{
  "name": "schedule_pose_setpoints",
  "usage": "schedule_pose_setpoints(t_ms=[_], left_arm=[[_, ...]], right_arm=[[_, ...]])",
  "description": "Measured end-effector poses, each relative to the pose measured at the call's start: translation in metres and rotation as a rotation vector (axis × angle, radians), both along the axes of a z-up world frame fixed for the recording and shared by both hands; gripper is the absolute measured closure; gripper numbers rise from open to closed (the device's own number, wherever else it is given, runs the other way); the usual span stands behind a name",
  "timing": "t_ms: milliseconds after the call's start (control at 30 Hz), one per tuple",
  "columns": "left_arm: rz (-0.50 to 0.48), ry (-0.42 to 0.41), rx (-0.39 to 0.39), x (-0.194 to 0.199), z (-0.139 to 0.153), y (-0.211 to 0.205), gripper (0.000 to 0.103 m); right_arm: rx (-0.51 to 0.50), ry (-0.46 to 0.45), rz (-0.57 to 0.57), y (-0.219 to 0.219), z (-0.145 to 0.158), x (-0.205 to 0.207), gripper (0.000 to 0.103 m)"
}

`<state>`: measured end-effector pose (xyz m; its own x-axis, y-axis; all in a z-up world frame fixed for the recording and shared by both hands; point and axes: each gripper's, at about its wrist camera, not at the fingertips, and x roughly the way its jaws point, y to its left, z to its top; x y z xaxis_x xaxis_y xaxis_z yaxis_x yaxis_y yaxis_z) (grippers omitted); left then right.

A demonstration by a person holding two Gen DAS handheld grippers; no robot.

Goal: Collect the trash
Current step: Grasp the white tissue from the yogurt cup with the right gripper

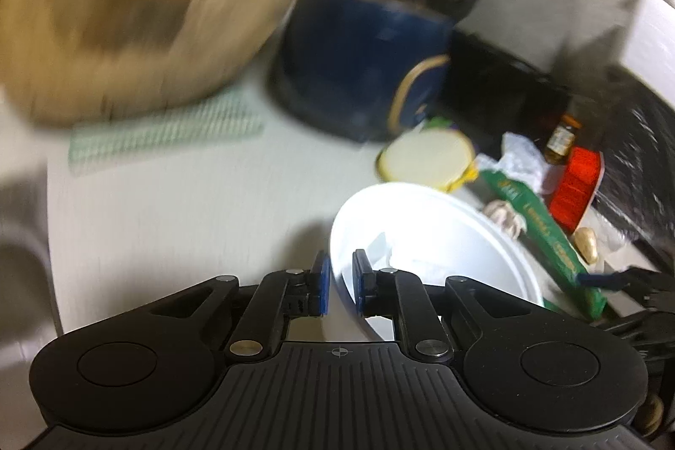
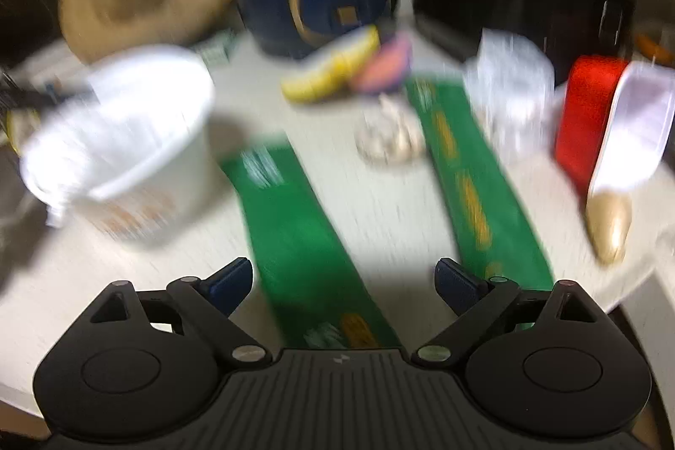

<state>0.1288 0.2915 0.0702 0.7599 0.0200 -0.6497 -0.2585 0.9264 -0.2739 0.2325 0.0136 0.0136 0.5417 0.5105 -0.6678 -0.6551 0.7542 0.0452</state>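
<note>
My left gripper (image 1: 341,283) is shut on the near rim of a white paper cup (image 1: 443,239), one pad outside the wall and one inside. White crumpled paper lies in the cup. The right wrist view shows the same cup (image 2: 139,121) tilted at the left. My right gripper (image 2: 344,281) stands open just above the pale table (image 2: 379,214), nothing between its fingers. Two green wrappers lie ahead of it, one (image 2: 295,230) running under the gap and the other (image 2: 472,188) beside the right finger. A yellow packet (image 2: 333,70) and crumpled clear plastic (image 2: 510,91) lie beyond.
A dark blue appliance (image 1: 363,62) and a straw basket (image 1: 139,7) stand at the back. A red box (image 2: 590,112), a gold oval piece (image 2: 611,226) and a pale crumpled lump (image 2: 388,138) lie to the right. A small brown bottle (image 1: 561,142) stands by black items.
</note>
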Motion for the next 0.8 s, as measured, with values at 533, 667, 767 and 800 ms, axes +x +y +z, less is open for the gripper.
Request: schedule_pose_setpoints(t_ms=[533, 667, 767, 800], left_arm=[[-0.042, 0.031, -0.144, -0.006, -0.009, -0.006, 0.085], [-0.057, 0.031, -0.132, -0.006, -0.008, -0.011, 0.085], [-0.066, 0.031, -0.109, -0.005, -0.007, -0.016, 0.085], [-0.069, 0.033, -0.100, -0.004, -0.007, -0.018, 0.085]], right_arm=[[0.225, -0.092, 0.292, 0.063, 0.053, -0.060, 0.017], [0.114, -0.029, 0.374, 0.079, 0.038, -0.067, 0.075], [0.127, -0.010, 0.356, 0.074, 0.037, -0.066, 0.092], [0.145, -0.022, 0.339, 0.069, 0.041, -0.066, 0.095]])
